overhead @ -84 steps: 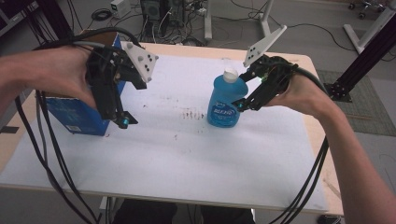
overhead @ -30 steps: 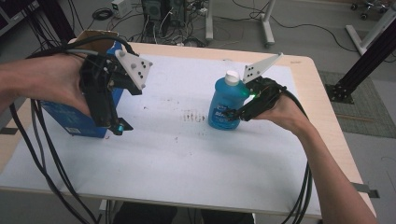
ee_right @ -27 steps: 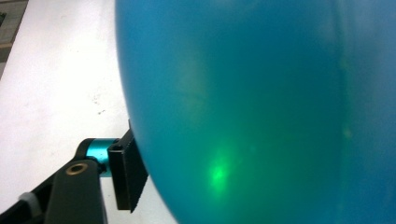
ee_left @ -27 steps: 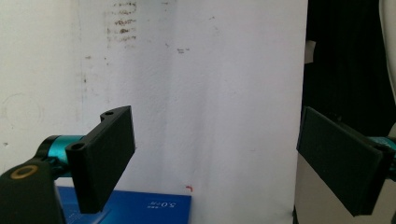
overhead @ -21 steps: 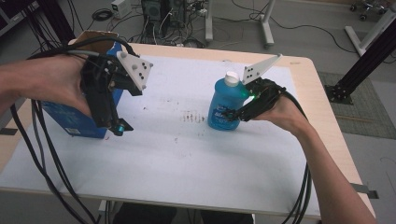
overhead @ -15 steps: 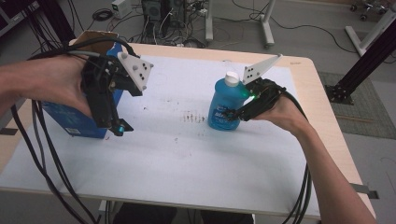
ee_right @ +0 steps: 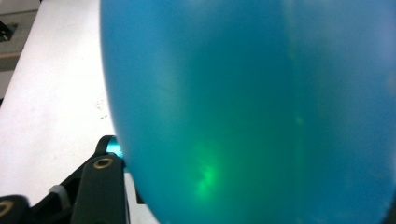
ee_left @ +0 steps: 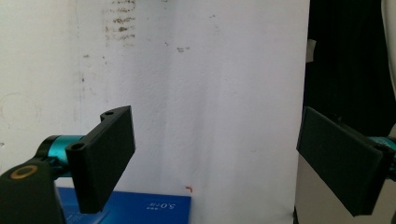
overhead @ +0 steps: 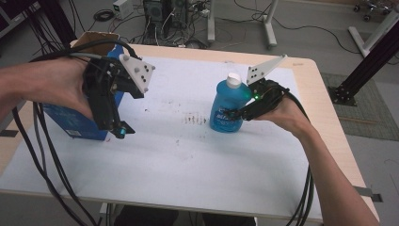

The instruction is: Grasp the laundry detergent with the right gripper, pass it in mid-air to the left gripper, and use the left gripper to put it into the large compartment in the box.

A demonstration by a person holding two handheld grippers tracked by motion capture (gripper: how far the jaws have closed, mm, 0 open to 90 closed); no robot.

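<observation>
- bottle: translucent blue plastic, smooth and glossy, with a white cap.
- table: pale wood edge, matt; white paper-like sheet on top, smudged.
- box: blue cardboard, printed, slight sheen.
- left gripper: matt black plastic jaws.

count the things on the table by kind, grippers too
blue bottle with white cap: 1
blue cardboard box: 1
handheld grippers: 2, left gripper and right gripper
total: 4
</observation>
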